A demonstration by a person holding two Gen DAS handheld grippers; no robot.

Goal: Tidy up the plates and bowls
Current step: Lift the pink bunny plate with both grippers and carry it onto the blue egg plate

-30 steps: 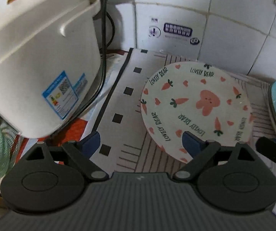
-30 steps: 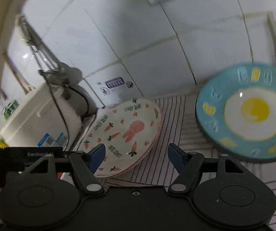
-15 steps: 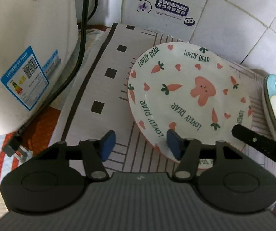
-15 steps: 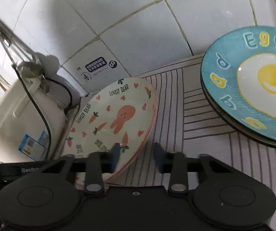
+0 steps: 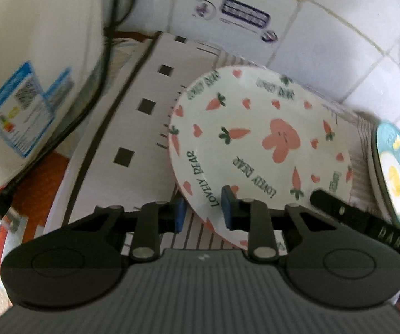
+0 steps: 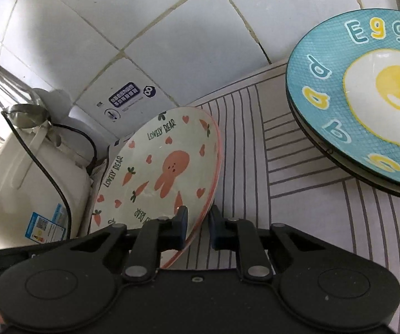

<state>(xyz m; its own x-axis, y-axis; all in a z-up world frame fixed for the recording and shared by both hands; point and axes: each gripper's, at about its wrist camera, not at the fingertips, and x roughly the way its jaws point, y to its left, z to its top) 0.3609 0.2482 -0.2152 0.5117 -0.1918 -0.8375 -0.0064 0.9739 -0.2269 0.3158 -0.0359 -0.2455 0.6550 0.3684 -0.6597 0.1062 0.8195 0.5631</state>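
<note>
A white plate with carrots and a pink rabbit point(image 5: 255, 139) point(image 6: 166, 167) lies on the striped mat point(image 5: 133, 139). My left gripper point(image 5: 204, 214) straddles its near left rim and its jaws are closing. The right pad lies on the plate's face, and a sliver of mat shows between the left pad and the rim. My right gripper point(image 6: 198, 224) is shut on the plate's near right rim, one pad on each side. A teal egg plate point(image 6: 367, 97) point(image 5: 397, 172) tops a small stack at the right.
A white rice cooker point(image 5: 33, 69) point(image 6: 19, 181) stands at the left, with a black cable point(image 5: 88, 105) trailing down beside it. A tiled wall point(image 6: 172, 27) rises close behind the mat. A metal ladle point(image 6: 27, 114) hangs over the cooker.
Both grippers came down and forward onto the carrot plate's near rim. Their jaws went from wide apart to narrow, the right pair closing on the rim.
</note>
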